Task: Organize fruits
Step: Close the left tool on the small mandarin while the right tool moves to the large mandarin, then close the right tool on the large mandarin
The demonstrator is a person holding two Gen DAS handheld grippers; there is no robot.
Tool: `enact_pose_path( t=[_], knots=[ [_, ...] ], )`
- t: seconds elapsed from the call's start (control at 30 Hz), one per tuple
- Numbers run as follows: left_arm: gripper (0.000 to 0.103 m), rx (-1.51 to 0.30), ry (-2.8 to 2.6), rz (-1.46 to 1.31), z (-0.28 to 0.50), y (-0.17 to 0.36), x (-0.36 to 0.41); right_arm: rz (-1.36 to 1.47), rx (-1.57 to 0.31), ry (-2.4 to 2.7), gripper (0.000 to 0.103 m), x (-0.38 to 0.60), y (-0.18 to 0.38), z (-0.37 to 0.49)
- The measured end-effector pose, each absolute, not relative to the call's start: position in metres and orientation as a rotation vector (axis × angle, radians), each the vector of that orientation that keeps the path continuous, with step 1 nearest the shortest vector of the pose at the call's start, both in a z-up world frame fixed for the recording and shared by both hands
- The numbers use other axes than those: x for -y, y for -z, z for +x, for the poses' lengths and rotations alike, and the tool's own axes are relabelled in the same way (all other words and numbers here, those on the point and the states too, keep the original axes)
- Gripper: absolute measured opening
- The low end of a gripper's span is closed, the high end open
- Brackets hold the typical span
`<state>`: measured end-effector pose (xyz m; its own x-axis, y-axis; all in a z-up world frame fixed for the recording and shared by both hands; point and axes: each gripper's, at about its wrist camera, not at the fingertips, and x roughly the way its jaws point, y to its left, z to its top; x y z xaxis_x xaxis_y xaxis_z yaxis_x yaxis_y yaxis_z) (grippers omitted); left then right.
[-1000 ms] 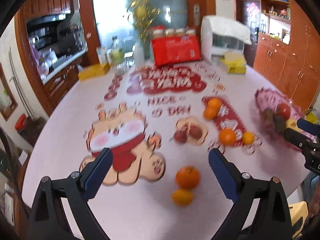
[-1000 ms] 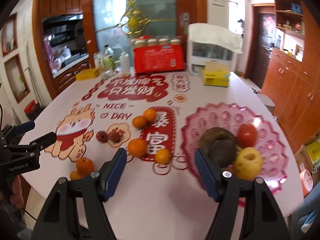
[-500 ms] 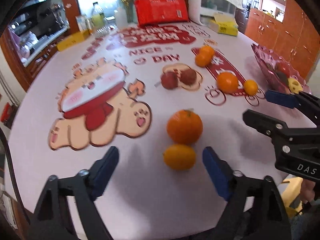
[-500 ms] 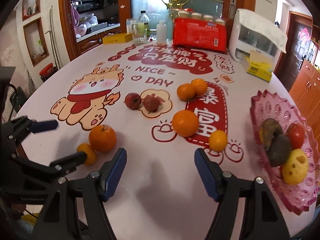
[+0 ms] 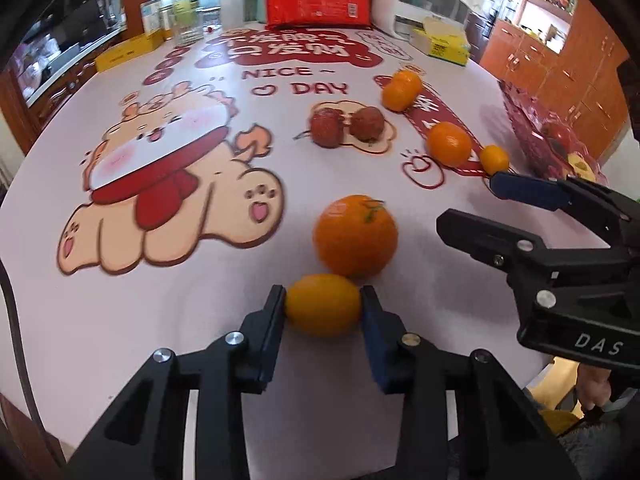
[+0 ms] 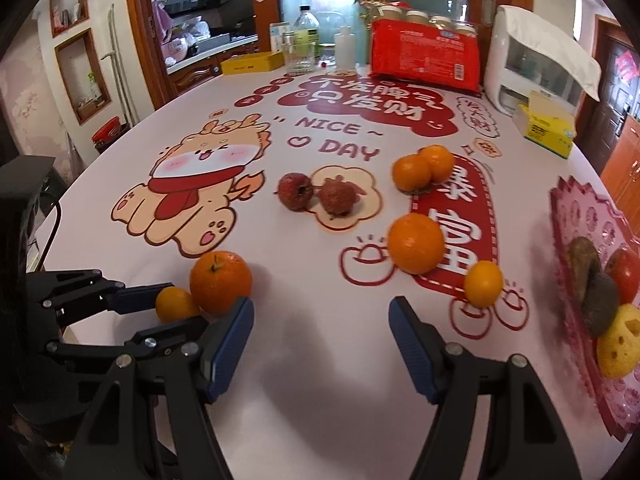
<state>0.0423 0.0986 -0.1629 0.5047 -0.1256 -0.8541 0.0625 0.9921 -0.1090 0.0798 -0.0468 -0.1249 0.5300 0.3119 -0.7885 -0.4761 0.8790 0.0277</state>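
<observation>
On the printed tablecloth a small yellow-orange fruit (image 5: 322, 310) lies against a bigger orange (image 5: 356, 236). My left gripper (image 5: 323, 307) has its jaws closing, and both pads touch the small fruit's sides. The right wrist view shows that gripper (image 6: 180, 307) at the left with the small fruit (image 6: 176, 304) and the big orange (image 6: 220, 282). My right gripper (image 6: 322, 320) hangs open over bare cloth with nothing between its fingers, and appears (image 5: 468, 206) at the right in the left wrist view. A pink tray (image 6: 580, 208) at the right holds a tomato, two brown fruits and a yellow apple.
More oranges (image 6: 416, 242) and a small one (image 6: 483, 283) lie mid-table, a pair (image 6: 420, 166) farther back, with two dark red fruits (image 6: 296, 191) to their left. A red packet (image 6: 424, 56), a white appliance (image 6: 540, 60), a yellow box (image 6: 546, 128) and bottles line the far edge.
The left gripper came down over the small fruit and its jaws narrowed onto it. The right gripper sank and tilted further down; its jaws stayed equally wide.
</observation>
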Motion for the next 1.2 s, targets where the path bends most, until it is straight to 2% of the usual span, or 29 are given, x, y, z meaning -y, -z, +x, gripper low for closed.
enact_pose_path(
  t=[0.6, 0.67, 0.77, 1.2],
  knots=[
    [0.035, -0.968, -0.044, -0.151, 0.029, 0.153, -0.155, -0.272, -0.941, -0.59, 0.07, -0.014, 0.151, 0.082],
    [0.035, -0.966, -0.049, -0.157, 0.03, 0.152, -0.157, -0.267, -0.942, -0.59, 0.064, -0.015, 0.153, 0.083],
    [0.035, -0.966, -0.047, -0.152, 0.031, 0.151, -0.156, -0.249, -0.947, -0.629, 0.046, -0.016, 0.152, 0.081],
    [0.035, -0.94, -0.017, -0.117, 0.031, 0.123, -0.13, -0.241, -0.823, -0.599, 0.045, 0.014, 0.12, 0.052]
  ],
)
